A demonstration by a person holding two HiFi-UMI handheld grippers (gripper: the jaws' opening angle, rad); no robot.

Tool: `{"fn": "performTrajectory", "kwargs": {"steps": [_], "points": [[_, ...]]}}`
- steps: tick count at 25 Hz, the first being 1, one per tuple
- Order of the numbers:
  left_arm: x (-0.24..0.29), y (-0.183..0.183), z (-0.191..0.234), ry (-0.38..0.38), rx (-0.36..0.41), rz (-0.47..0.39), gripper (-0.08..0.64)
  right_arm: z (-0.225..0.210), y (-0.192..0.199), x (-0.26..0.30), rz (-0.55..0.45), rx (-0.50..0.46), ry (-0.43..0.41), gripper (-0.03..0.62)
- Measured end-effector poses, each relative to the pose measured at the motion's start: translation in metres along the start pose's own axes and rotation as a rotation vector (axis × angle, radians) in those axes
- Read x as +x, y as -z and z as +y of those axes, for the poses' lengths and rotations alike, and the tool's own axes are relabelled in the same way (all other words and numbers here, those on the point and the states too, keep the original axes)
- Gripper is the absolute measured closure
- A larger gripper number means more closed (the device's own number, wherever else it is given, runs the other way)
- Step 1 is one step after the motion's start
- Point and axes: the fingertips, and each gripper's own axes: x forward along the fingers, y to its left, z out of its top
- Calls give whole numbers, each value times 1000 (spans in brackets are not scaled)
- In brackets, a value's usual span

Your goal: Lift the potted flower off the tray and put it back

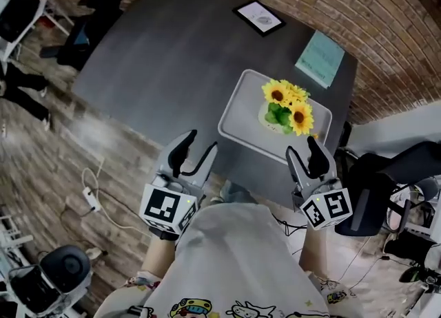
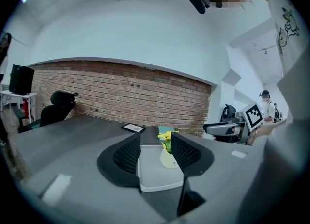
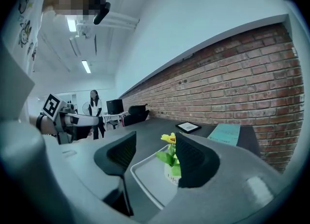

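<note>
We hold the left gripper and right gripper near the tray, both spread apart and empty. The potted flower stands on it.

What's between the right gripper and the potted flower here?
Nothing but bare tray and a strip of table. The right gripper view shows this past the open, empty jaws of the right gripper, short of the potted flower.

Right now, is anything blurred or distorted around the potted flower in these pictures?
Head view: potted flower sharp, wooden floor at left looks smeared. Left gripper view: fisheye bows the brick wall, corners dark. Right gripper view: same bowing, ceiling lights bright.
</note>
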Motion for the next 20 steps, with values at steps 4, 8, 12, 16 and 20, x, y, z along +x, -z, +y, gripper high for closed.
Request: {"fn": "performTrajectory", "kwargs": {"steps": [4,8,12,16,20], "points": [[36,-15,-5,45,14,-8,353,-22,-12,6,-23,1,11,324],[68,-23,-15,90,29,-12,350,-44,-20,7,-41,1,22,310],[93,-28,-23,134,38,-5,345,-57,-22,6,-46,3,33,296],[112,-29,-32,190,49,8,341,-66,-22,0,-53,14,65,285],[126,-33,-36,240,58,23,337,-69,-20,-3,-54,17,95,273]]}}
